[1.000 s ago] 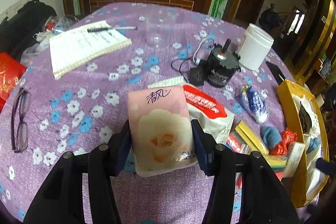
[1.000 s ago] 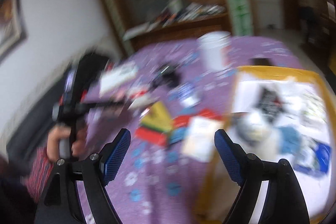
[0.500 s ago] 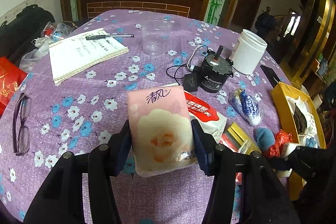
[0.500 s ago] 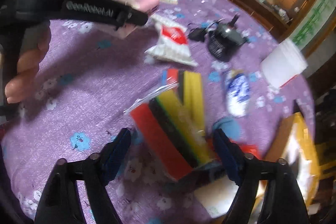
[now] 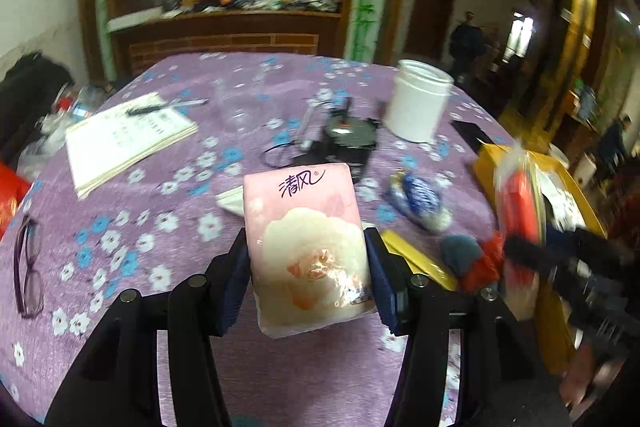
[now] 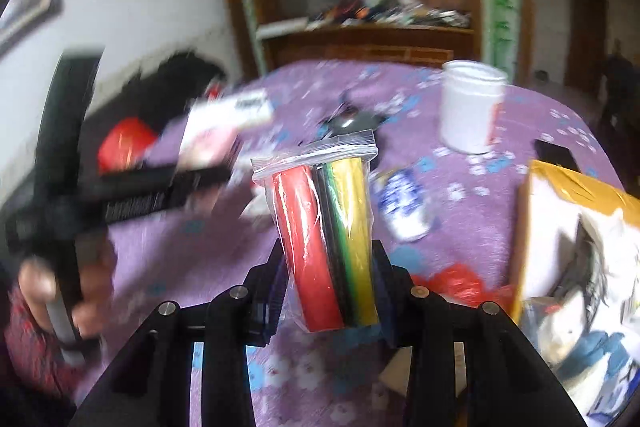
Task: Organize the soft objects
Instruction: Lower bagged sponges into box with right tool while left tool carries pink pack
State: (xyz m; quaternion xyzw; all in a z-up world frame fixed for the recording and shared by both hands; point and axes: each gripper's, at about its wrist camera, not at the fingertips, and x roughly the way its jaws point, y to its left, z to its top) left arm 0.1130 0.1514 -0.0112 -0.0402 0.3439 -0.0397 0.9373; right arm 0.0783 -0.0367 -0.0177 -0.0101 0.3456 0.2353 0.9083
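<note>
Purple cloth with white and blue flowers covers the round table [image 5: 132, 223], and a cluttered wooden counter stands along the far wall. Above the near part of the table, the left gripper [image 5: 310, 281] pinches a pink tissue pack [image 5: 308, 247] upright, one blue pad pressed on each of its long sides. To its right, the right gripper [image 6: 330, 291] has a clear zip bag of red, black, green and yellow sponges [image 6: 330, 239] standing upright between its jaws, which are closing on it; both pads touch the bag's sides, and it hangs clear of the cloth.

Near the grippers, a blue-and-white packet [image 5: 420, 197] lies to the right of the tissue pack, with a blue sock [image 5: 460, 251] and a crumpled red bag [image 6: 460, 281] closer in. A yellow box [image 6: 576, 187] sits at the right edge of the table with white and blue soft things inside it. Farther off stand a white jar [image 5: 418, 101] and a black motor with its cable [image 5: 348, 139]. On the far left lies a notebook [image 5: 124, 139] with a pen [image 5: 168, 105] across its top, and a pair of glasses [image 5: 26, 267] rests at the near left edge. In the right wrist view, blurred, a hand [image 6: 64, 291] grips the handle of the left tool.
</note>
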